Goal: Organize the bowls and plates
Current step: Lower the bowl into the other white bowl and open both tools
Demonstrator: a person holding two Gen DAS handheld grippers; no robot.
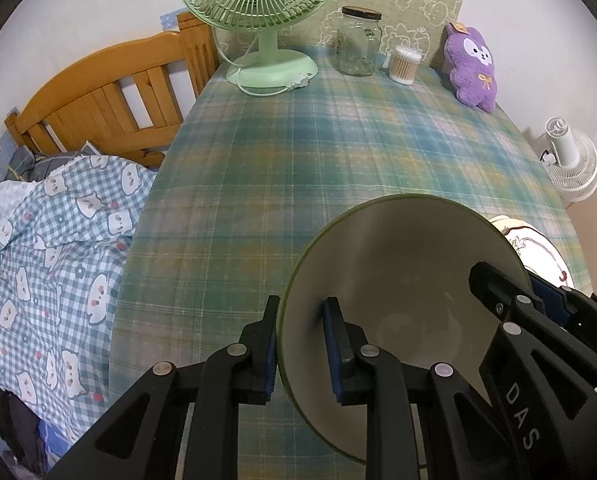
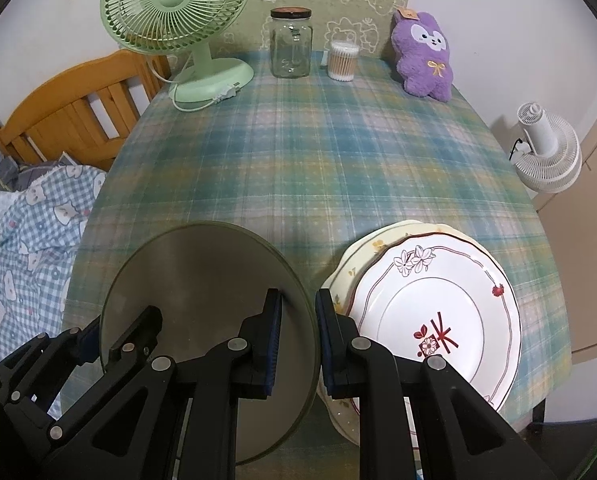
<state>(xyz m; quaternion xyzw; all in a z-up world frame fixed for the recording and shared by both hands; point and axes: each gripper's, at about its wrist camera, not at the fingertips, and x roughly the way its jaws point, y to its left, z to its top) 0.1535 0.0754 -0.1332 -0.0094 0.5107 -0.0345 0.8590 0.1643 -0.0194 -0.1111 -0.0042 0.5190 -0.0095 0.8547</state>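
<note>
I saw an olive-rimmed, grey-glazed ceramic bowl (image 2: 202, 300), empty, at the near table edge. Just right lay two stacked scalloped plates: a white floral one (image 2: 454, 312) atop a cream one (image 2: 362, 252).

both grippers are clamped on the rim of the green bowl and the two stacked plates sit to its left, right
Not quite. Both the left gripper and the right gripper do straddle the rim of the green bowl, one on each side, but the stacked plates sit to its right, not its left. The right wrist view shows this plainly.
</note>
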